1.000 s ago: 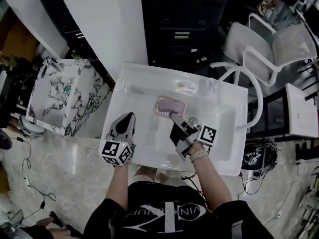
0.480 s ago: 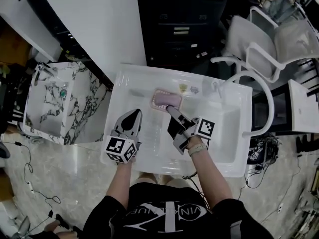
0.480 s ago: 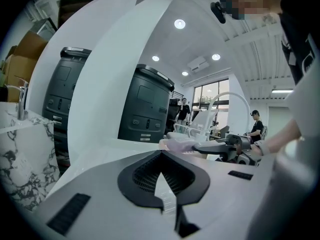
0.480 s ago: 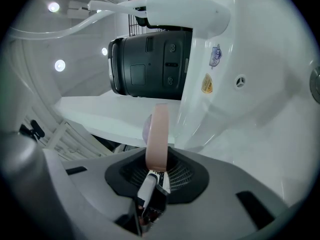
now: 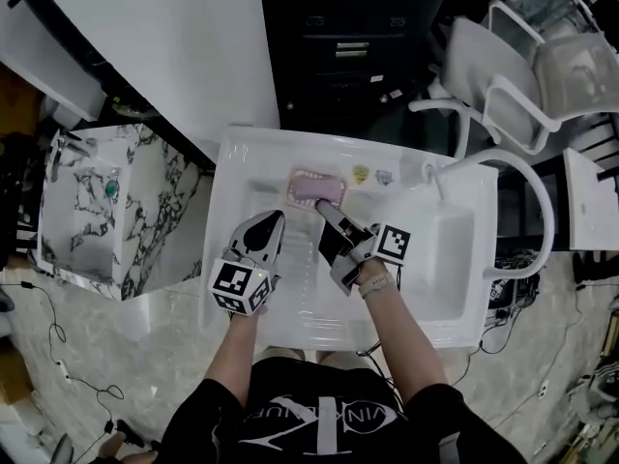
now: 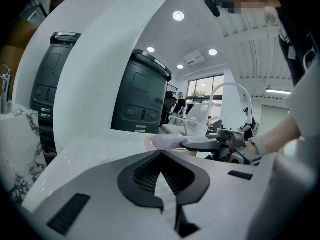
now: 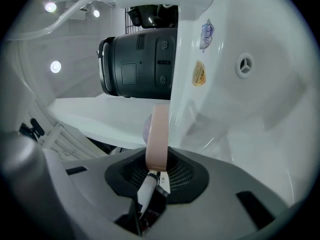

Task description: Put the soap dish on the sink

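A pink soap dish (image 5: pixel 314 189) with a lilac soap bar in it hangs by the back wall of the white sink (image 5: pixel 242 162). My right gripper (image 5: pixel 324 211) is shut on the dish's near rim. In the right gripper view that rim (image 7: pixel 159 134) stands edge-on between the pads of the right gripper (image 7: pixel 157 170). My left gripper (image 5: pixel 271 222) hovers over the sink's left part, shut and empty, a little left of the dish. The left gripper view shows the left gripper's tips (image 6: pixel 161 184) together, with the dish (image 6: pixel 167 142) and the right gripper (image 6: pixel 197 144) ahead.
Two small stickers (image 5: pixel 371 174) and a curved white faucet (image 5: pixel 522 177) sit on the sink's back rim. A marble-patterned basin (image 5: pixel 92 196) stands to the left. A black cabinet (image 5: pixel 358 46) is behind the sink, white chairs (image 5: pixel 522 66) at back right.
Both grippers have moved farther from me toward the sink's back rim and a little lower. The soap dish went along in the right gripper's grip.
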